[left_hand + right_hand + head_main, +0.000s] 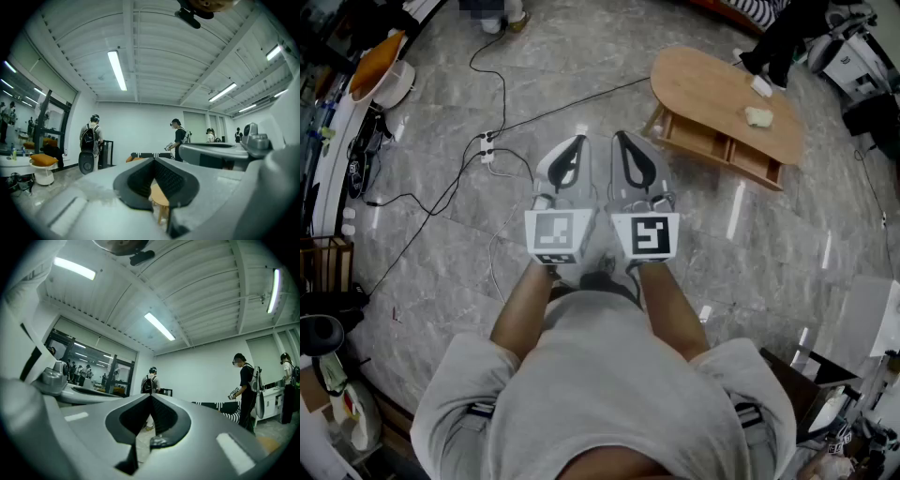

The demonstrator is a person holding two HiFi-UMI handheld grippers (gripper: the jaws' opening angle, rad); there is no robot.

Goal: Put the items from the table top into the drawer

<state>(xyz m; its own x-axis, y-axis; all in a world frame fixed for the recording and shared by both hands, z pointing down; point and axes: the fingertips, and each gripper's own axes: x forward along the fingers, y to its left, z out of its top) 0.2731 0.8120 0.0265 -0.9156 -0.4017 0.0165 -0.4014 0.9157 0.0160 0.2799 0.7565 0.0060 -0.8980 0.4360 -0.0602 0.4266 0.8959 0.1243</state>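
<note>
An oval wooden table [712,89] stands on the floor ahead and to the right, with its drawers [722,148] pulled out at the front. On its top lie a small white item [761,86] and a beige lumpy item [758,116]. I hold both grippers side by side, level and well short of the table. The left gripper [577,141] is shut and empty, its tips meeting [153,159], and part of the table [159,199] shows below them. The right gripper [622,139] is also shut and empty [151,396].
Black cables and a power strip [487,150] run across the marble floor ahead on the left. A white chair with an orange cushion [386,70] stands far left. A person's legs [773,42] are behind the table. Other people stand in the room [90,136], [243,385].
</note>
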